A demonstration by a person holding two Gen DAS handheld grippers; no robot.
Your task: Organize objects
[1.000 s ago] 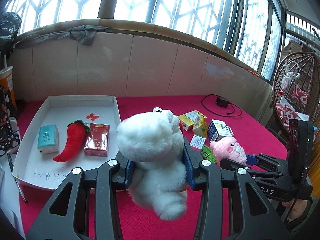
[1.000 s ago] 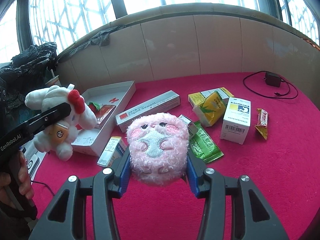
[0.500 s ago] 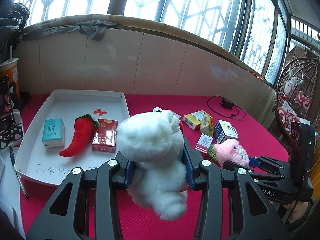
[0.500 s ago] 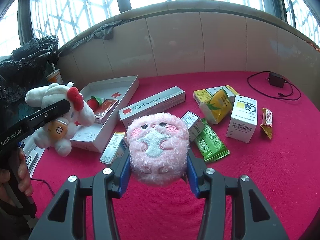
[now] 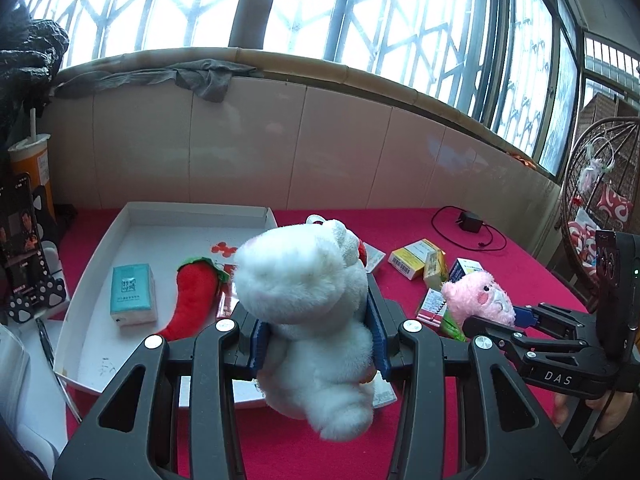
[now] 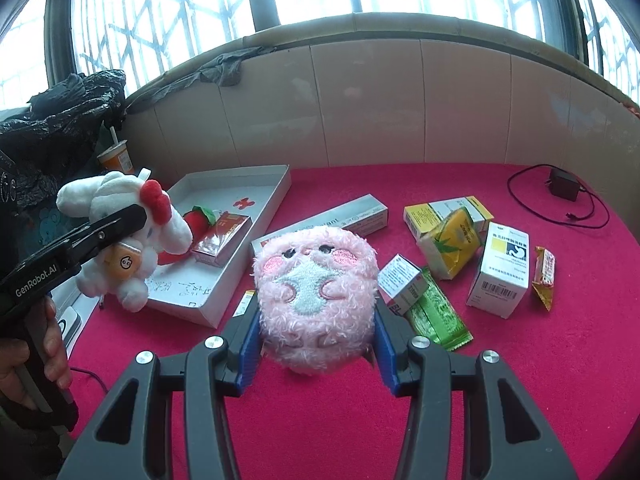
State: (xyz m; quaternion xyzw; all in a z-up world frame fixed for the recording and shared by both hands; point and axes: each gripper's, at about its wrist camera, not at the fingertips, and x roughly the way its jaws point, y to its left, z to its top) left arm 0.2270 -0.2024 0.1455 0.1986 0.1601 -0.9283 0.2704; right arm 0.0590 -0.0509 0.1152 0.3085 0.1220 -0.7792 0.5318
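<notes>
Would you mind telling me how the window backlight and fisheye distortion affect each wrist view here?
Left wrist view: the windows blow out to white, the sill bows, yet the white plush stays sharp. Right wrist view: the same glare up top, the wall curves strongly, and the pink plush and white tray are evenly lit.

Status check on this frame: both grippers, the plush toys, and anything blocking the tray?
Left gripper shut on white plush. Right gripper shut on pink plush. Both held above the red cloth. White tray partly filled, middle free.

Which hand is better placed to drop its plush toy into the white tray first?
Probably left: its left gripper holds the white plush beside the white tray; the pink plush hangs farther away.
</notes>
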